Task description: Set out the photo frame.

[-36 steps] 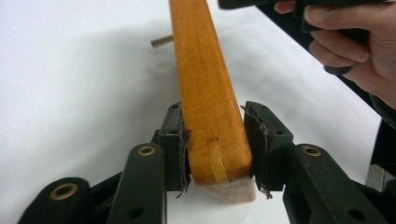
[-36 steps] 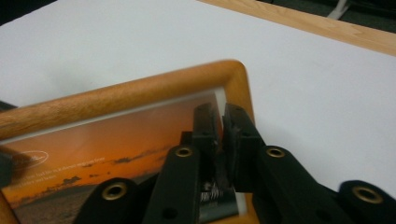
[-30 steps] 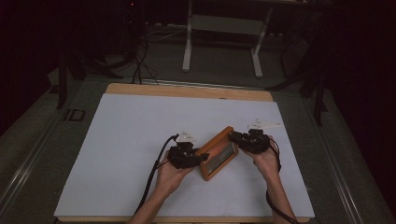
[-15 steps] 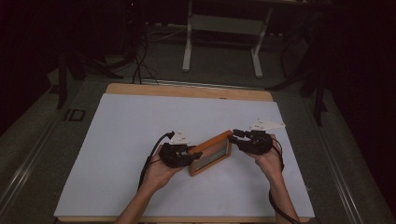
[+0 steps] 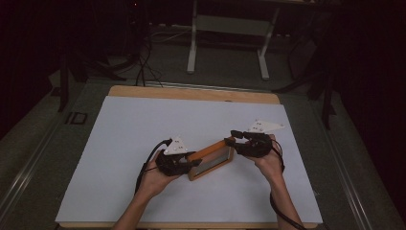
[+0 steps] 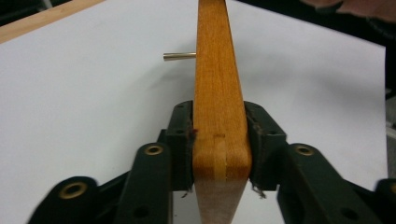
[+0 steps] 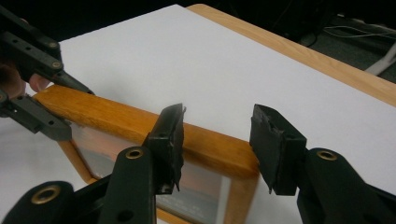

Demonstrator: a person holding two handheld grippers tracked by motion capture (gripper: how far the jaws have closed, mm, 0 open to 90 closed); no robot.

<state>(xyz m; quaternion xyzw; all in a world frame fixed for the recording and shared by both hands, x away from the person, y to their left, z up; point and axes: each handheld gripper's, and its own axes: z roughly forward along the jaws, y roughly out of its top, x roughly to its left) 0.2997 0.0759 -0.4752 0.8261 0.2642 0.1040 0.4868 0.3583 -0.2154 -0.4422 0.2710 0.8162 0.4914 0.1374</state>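
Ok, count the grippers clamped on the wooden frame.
1: the left gripper pinches the wooden frame at its near end; the right gripper has just been opening, pads clear.

Left gripper (image 5: pixel 189 160) low over table, pads pressed on either side of wooden frame (image 5: pixel 210 158), hand behind it, forearm entering from bottom edge. Right gripper (image 5: pixel 234 140) at frame's far end, jaws just opening, pads apart, not pressing.

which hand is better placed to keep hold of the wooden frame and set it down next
Left. The left tongs clamp the wooden frame on both faces of its edge. The right tongs have just been opening; their pads stand apart around the frame's corner without pressing it, so they would need to re-grip first.
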